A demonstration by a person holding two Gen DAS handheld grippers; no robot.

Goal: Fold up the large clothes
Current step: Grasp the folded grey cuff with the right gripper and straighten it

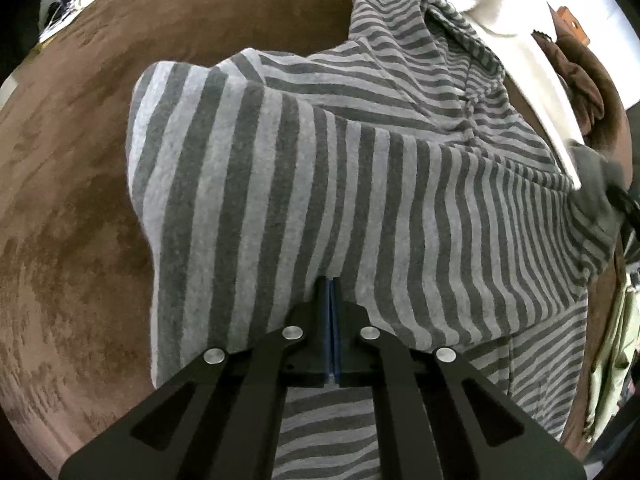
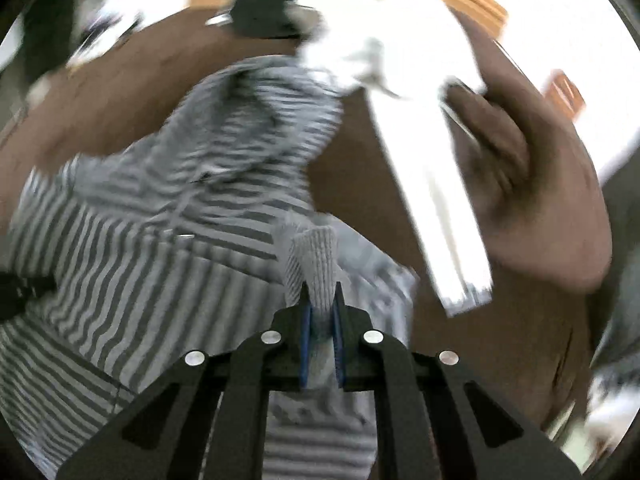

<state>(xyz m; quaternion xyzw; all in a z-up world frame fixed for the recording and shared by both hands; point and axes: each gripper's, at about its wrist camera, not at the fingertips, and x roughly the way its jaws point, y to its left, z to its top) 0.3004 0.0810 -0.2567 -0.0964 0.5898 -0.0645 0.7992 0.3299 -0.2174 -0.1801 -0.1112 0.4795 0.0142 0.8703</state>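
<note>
The big top (image 1: 360,160) has dark grey and light grey stripes. Its cuff (image 2: 316,268) is plain light grey. The soft cover (image 1: 80,200) under it is brown. A white cloth (image 1: 500,12) lies far right.

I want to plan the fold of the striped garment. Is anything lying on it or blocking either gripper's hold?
Nothing blocks the grippers: the left gripper is shut on the striped garment, the right gripper on its ribbed cuff. A white garment overlaps the far hood end and may hinder folding.
</note>
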